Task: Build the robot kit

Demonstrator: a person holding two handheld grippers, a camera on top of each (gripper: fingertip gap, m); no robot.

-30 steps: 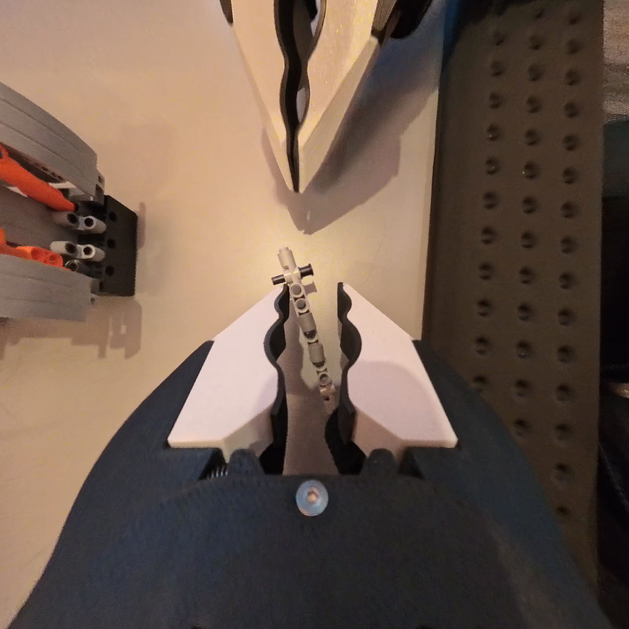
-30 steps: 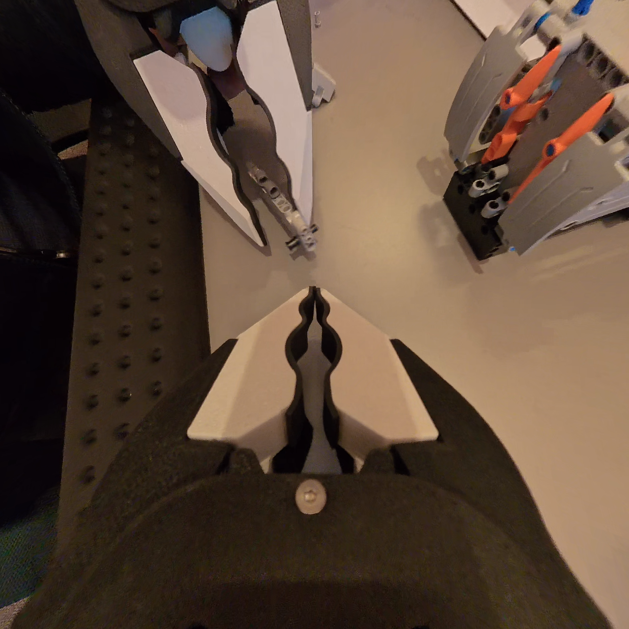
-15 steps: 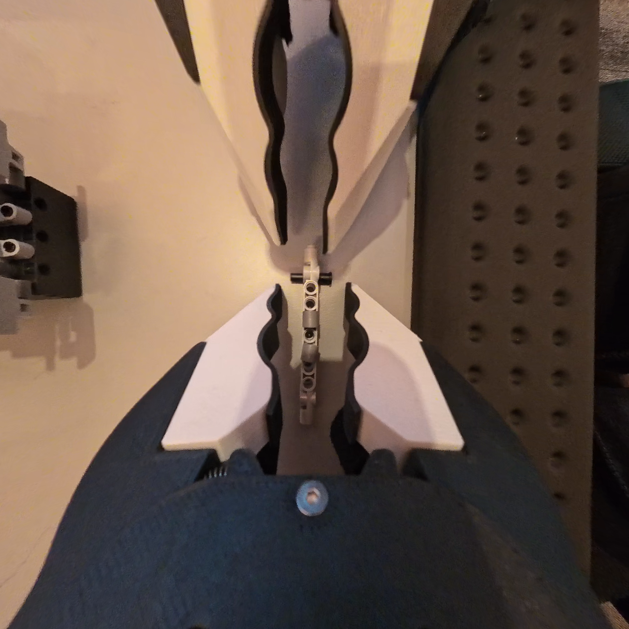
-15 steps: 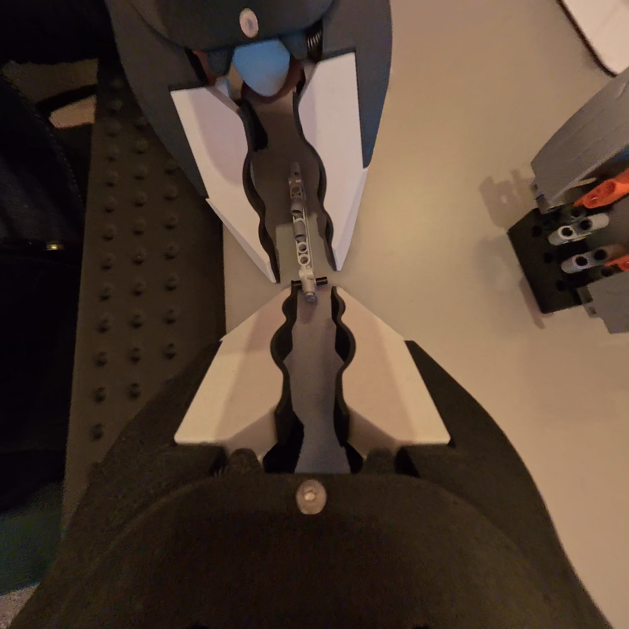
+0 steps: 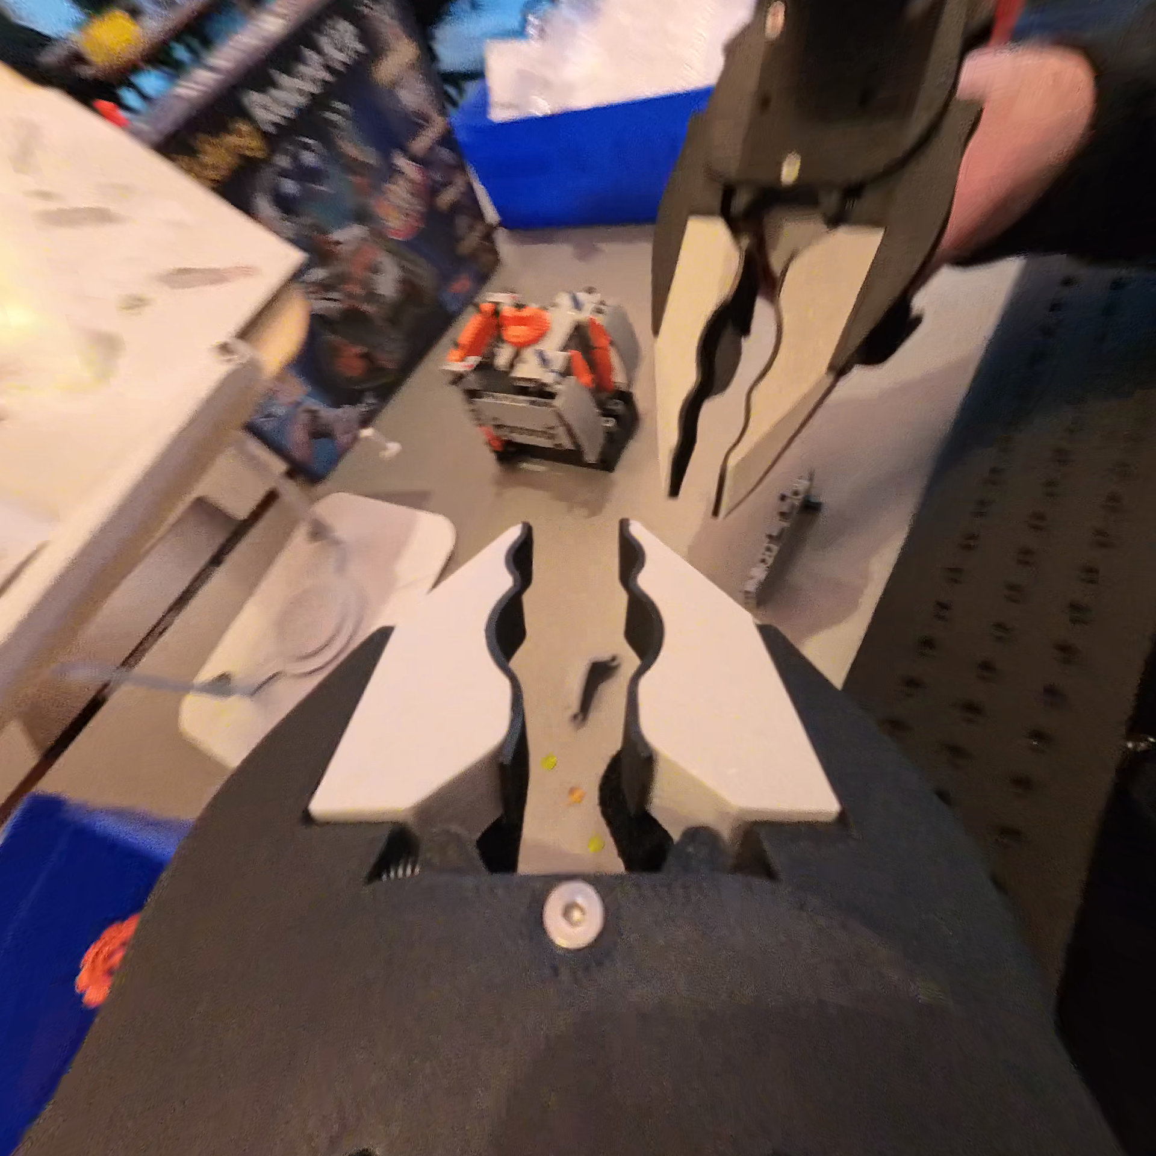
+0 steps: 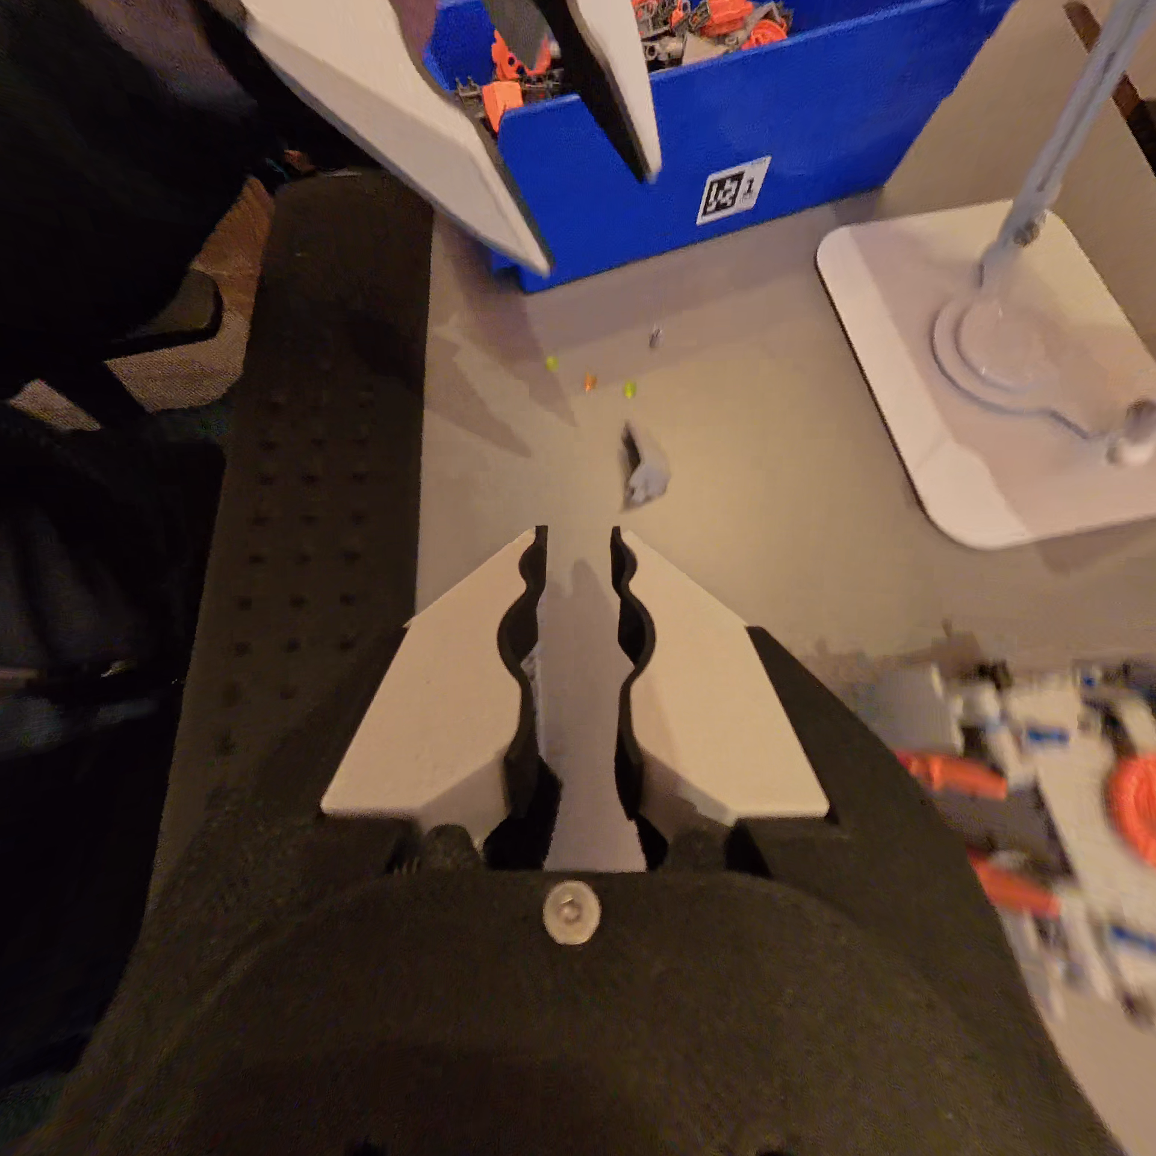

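Note:
My left gripper (image 5: 577, 530) is open and empty, held above the grey table. Under its gap lie a small dark piece (image 5: 594, 688) and three tiny yellow and orange dots (image 5: 574, 794). My right gripper (image 5: 695, 499) hangs ahead and to the right, tips down, slightly open and empty. A grey holed beam (image 5: 782, 538) lies on the table just right of its tips, by the mat edge. In the right wrist view my right gripper (image 6: 578, 532) is open over bare table, with the small piece (image 6: 643, 470) just ahead. The left gripper (image 6: 597, 222) shows at the top.
A black perforated mat (image 5: 1032, 563) borders the table. A grey, white and orange brick model (image 5: 544, 400) stands mid-table. A white lamp base (image 6: 938, 375), a blue bin of loose parts (image 6: 782, 125) and a printed box (image 5: 350, 219) are nearby. A hand (image 5: 1013, 144) holds the right gripper. My hands' fingertips stand some 8 cm from each other.
Both grippers have lifted and drawn back from the grey beam. It was between the left fingers and now lies free on the table. Both views are blurred by motion.

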